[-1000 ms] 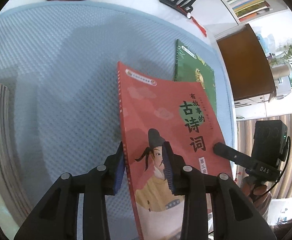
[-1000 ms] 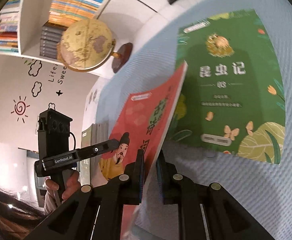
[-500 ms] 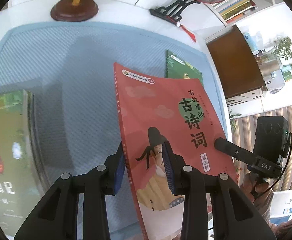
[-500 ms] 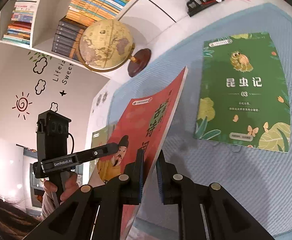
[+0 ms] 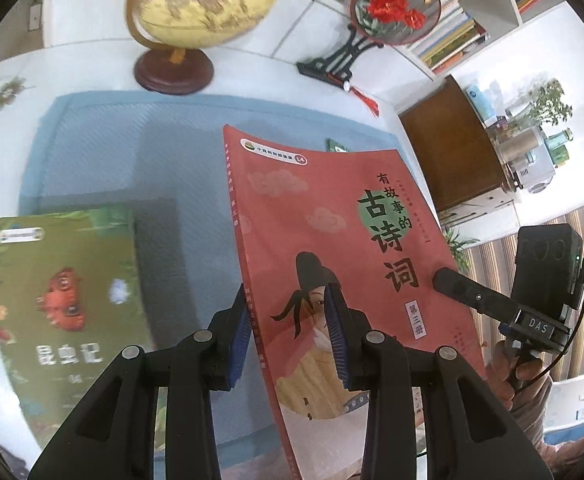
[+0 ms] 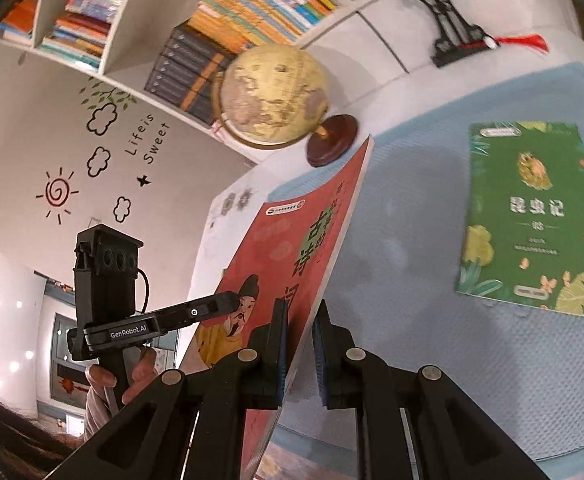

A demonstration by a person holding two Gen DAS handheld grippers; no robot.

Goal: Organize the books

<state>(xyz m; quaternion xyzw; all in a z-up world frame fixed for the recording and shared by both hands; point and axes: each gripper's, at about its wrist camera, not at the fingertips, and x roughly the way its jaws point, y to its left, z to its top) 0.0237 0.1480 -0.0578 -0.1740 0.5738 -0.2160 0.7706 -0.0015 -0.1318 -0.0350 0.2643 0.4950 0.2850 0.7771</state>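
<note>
the thin red softcover book [image 5: 331,240] with a glossy cover was held tilted in the air above the blue woven-textured mat [image 5: 140,160], pinched from both sides. the left gripper [image 5: 288,332] was closed on its spine edge with ribbed blue pads; the right gripper [image 6: 299,344] was nearly shut on the opposite page edge. a flat green paperback [image 6: 527,216] lay on the mat, apart. a round tan globe [image 6: 272,96] on a dark wooden base stood beyond.

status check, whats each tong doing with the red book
Left tongs and right tongs both clamped on the red book, held tilted above the blue mat. Green books lie flat either side, nothing blocking.
</note>
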